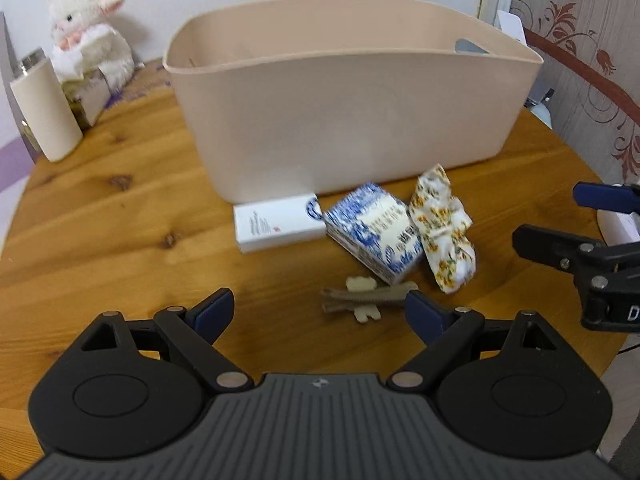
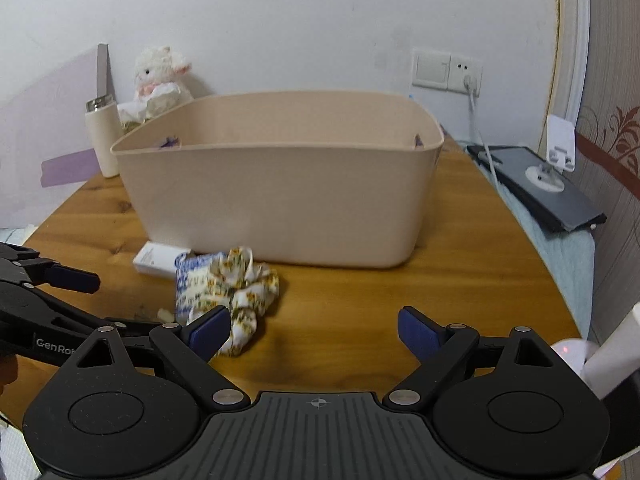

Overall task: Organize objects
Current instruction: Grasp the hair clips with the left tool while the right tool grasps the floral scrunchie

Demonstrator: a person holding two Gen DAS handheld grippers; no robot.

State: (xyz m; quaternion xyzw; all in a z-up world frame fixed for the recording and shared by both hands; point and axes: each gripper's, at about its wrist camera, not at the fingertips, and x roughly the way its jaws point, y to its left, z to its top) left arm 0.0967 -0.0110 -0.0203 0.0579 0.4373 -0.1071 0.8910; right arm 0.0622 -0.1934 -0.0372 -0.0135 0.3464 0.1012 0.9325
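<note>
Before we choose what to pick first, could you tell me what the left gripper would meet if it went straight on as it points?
Probably the beige hair clip, lying just ahead of the open left gripper; behind it stands the blue-patterned box. Depth is uncertain.

Readable text is scarce.

- Left tongs (image 2: pixel 68 280), seen from the right wrist view: white lettering "GenRo" on the black arm, the rest cut off behind the right tongs' own body.
- Right tongs (image 1: pixel 560 216), seen from the left wrist view: a single white letter "D" on the black housing at the picture's edge; the rest is out of frame.
- White box (image 1: pixel 278 224) on the desk: small lines of print and a red mark on its top face, too blurred to read.
- Blue-and-white box (image 1: pixel 376 232): dark print on a pale panel, illegible.
</note>
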